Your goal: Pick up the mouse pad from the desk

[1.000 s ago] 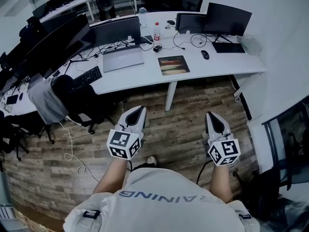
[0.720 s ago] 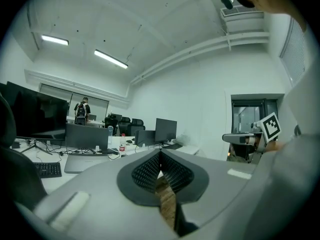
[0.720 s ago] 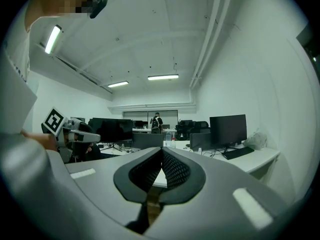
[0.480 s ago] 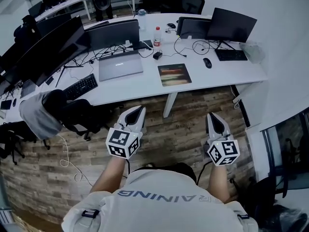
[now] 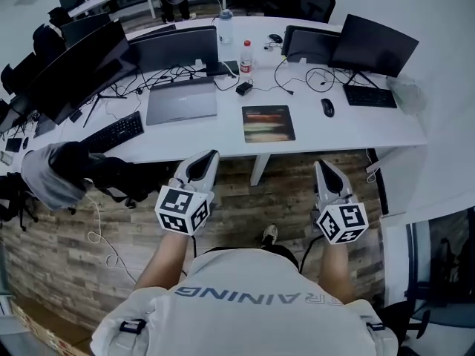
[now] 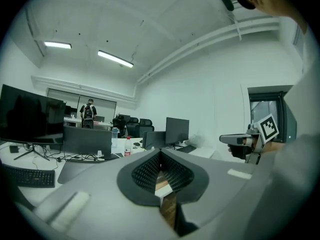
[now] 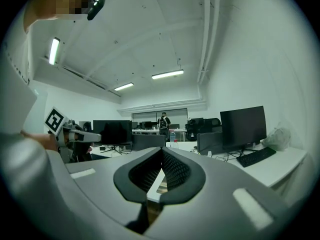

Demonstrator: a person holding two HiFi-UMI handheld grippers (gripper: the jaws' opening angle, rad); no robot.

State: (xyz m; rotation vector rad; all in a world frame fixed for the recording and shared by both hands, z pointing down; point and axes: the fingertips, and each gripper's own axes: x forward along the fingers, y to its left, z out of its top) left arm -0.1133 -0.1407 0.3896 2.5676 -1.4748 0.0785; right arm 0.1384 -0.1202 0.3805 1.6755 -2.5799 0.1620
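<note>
The mouse pad (image 5: 268, 123), a dark rectangle printed with brownish bands, is laid flat on the white worktop (image 5: 349, 130) near its front edge. It is flanked by a closed grey laptop (image 5: 182, 100) on the left and a black mouse (image 5: 327, 107) on the right, and is touched by neither. Behind the pad a small black adapter (image 5: 243, 88) with cables and a bottle with a red cap (image 5: 246, 53) are seen, and further right a black keyboard (image 5: 371, 96) is set in front of a dark monitor (image 5: 371, 44). The pad is touched by no gripper. The left hand-held gripper (image 5: 210, 156) is held over the wooden floor (image 5: 245, 206), short of the worktop's front edge and pointed toward it; its jaws are clenched together with nothing between them. The right hand-held gripper (image 5: 321, 166) is held likewise beside it, well apart from the pad, and its jaws are also pressed together and empty. At the left, an office chair (image 5: 89, 170) draped with a grey garment is pushed against the worktop.
</note>
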